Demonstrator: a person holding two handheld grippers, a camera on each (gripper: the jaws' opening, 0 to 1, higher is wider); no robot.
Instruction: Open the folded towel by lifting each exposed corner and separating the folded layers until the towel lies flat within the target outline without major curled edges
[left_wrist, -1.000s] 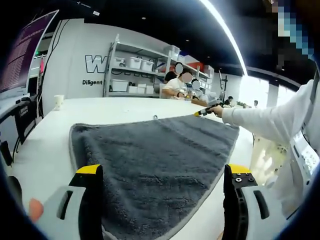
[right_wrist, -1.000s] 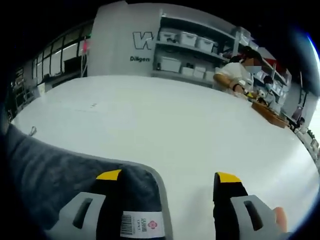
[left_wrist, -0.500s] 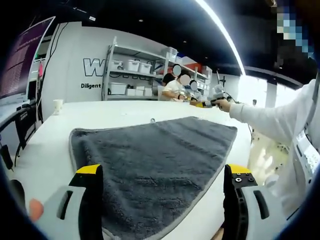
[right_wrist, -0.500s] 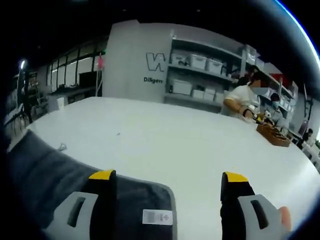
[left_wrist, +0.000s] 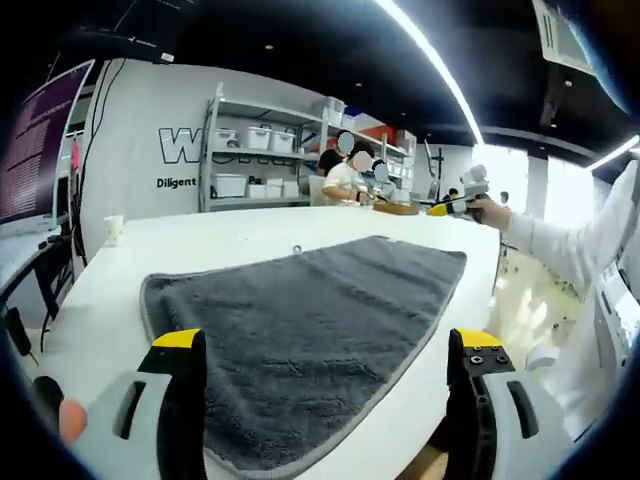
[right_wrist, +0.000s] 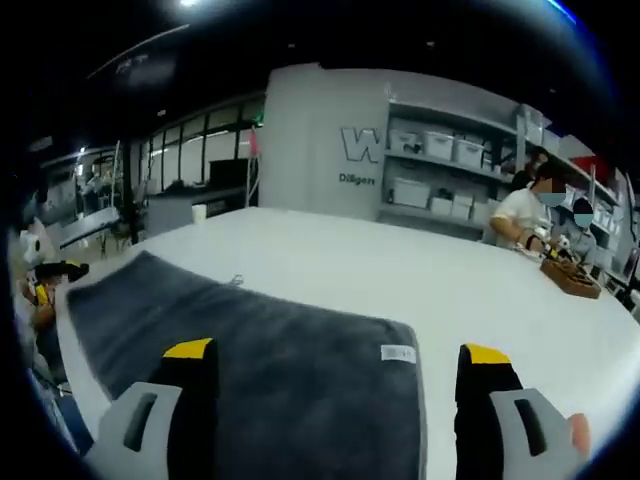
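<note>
White table (left_wrist: 250, 228), grey towel (left_wrist: 300, 320) spread flat, shelving (right_wrist: 440, 175) behind, both tools released

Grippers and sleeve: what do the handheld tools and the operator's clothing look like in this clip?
Both the left gripper and the right gripper have black jaws with yellow tips on light grey bodies with slotted openings. The left gripper's right-hand jaw shows small screws. The person wears a white long sleeve.

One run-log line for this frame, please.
towel: spread flat on white table | left gripper: open, empty | right gripper: open, empty
</note>
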